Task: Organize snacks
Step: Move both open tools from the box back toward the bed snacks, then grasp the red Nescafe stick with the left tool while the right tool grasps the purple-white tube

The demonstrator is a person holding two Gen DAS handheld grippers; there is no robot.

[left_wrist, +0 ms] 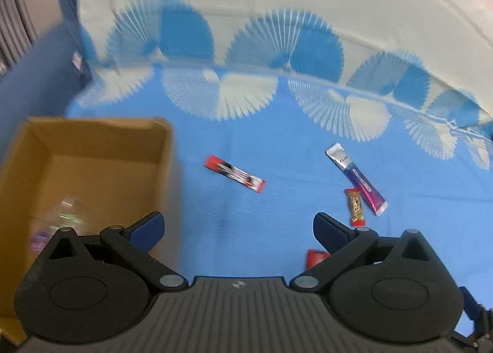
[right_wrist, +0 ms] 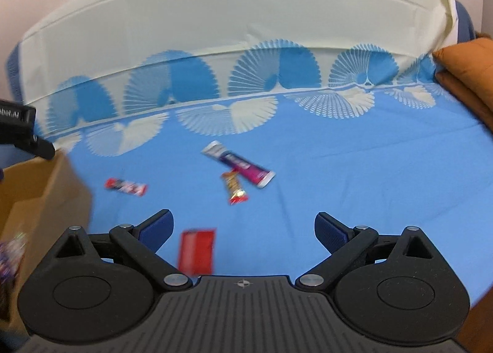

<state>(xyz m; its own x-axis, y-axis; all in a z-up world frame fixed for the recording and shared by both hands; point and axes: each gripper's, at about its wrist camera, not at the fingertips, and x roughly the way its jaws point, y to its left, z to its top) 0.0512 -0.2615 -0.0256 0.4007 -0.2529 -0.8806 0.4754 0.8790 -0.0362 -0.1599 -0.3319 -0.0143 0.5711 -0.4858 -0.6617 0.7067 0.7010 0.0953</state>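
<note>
A cardboard box [left_wrist: 92,162] stands at the left on the blue cloth, with a blurred snack packet [left_wrist: 66,217] inside; its corner shows in the right wrist view [right_wrist: 49,199]. On the cloth lie a red-black bar [left_wrist: 234,173] [right_wrist: 125,187], a silver-purple stick packet [left_wrist: 357,179] [right_wrist: 238,165], a small gold-red candy [left_wrist: 356,206] [right_wrist: 234,188] and a red flat packet [left_wrist: 314,258] [right_wrist: 197,250]. My left gripper [left_wrist: 238,229] is open and empty beside the box's right wall. My right gripper [right_wrist: 243,229] is open and empty above the red flat packet.
The blue cloth with white fan patterns [right_wrist: 354,152] covers the surface, with a cream band behind it. An orange cushion [right_wrist: 465,75] sits at the right edge. Part of the left gripper's body [right_wrist: 21,131] shows at the left of the right wrist view.
</note>
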